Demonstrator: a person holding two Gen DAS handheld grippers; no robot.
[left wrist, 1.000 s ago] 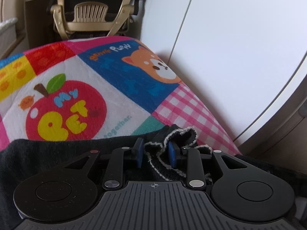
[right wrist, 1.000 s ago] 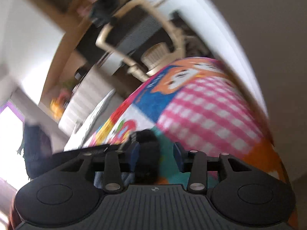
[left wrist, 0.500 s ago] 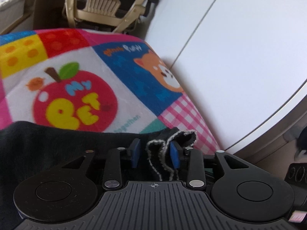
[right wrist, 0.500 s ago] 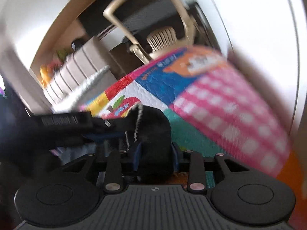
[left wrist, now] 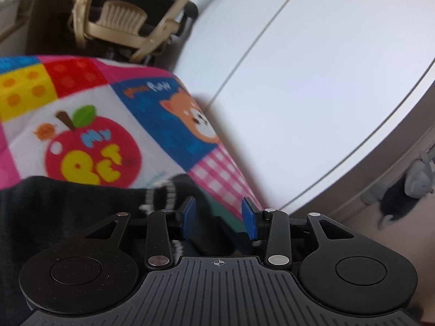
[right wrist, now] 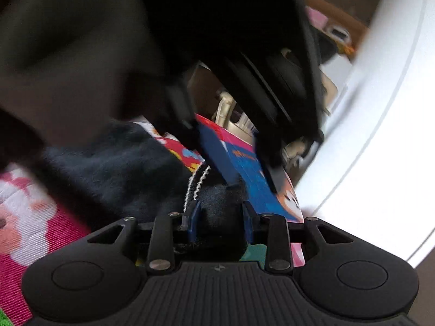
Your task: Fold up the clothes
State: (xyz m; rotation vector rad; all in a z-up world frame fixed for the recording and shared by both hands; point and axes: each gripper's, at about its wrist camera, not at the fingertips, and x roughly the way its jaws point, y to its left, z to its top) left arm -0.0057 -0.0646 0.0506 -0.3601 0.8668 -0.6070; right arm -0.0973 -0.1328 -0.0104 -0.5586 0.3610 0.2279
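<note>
Now, dark garment (right wrist: 114, 179) pinched in right gripper (right wrist: 220, 217), loose between wide left gripper (left wrist: 218, 217).

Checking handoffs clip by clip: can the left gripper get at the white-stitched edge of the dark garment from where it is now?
Probably yes. The left gripper is open with dark garment between its pads, and the white-stitched edge lies just left of them, uncovered.

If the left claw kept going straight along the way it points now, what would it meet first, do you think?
Probably the black knitted garment lying between the open left claw fingers, then the colourful patchwork play mat beneath it; depth is hard to judge here.
</note>
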